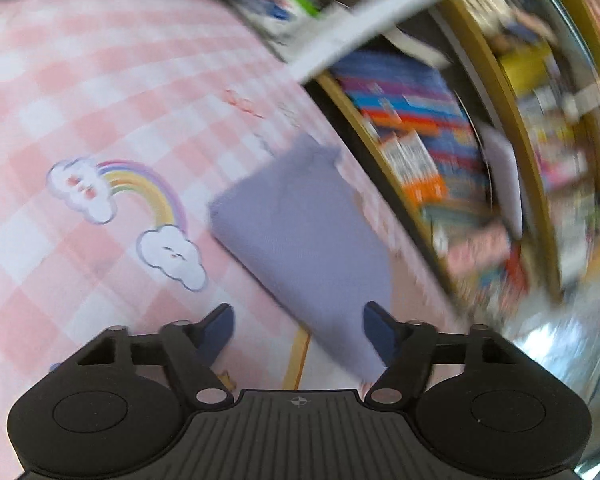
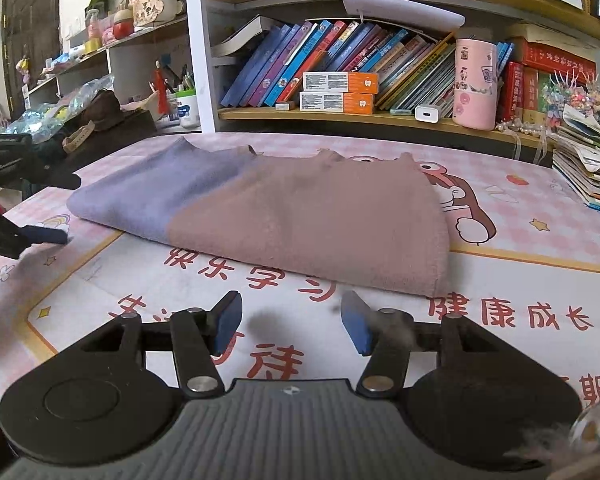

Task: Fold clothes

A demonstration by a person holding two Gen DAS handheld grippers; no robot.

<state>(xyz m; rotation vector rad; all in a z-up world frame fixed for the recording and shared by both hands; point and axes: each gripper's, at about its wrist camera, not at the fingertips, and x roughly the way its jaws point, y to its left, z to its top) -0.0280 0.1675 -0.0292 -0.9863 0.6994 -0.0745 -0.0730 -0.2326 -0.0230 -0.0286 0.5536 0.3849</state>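
A folded garment (image 2: pixel 260 216), purple at its left part and dusty pink at its right, is laid flat on the tabletop (image 2: pixel 520 248), which is covered by a pink checked mat with cartoon prints and red characters. The garment lies toward the back of the tabletop, just in front of a bookshelf (image 2: pixel 340 116) filled with leaning books, two orange-and-white boxes and a pink cylinder.

The right gripper (image 2: pixel 292 328) is held low over the mat, just short of the garment's near edge. Its blue-padded fingers (image 2: pixel 228 324) are spread apart and nothing is held between them.

In the blurred left wrist view, the left gripper (image 1: pixel 298 330) is seen above the mat with its fingers (image 1: pixel 220 330) also spread apart and empty. The purple end of the garment (image 1: pixel 300 240) is seen just ahead of it, partly between the fingertips in the picture; contact cannot be told. In the right wrist view the left gripper (image 2: pixel 40 236) is seen at the left edge, near the garment's purple end.
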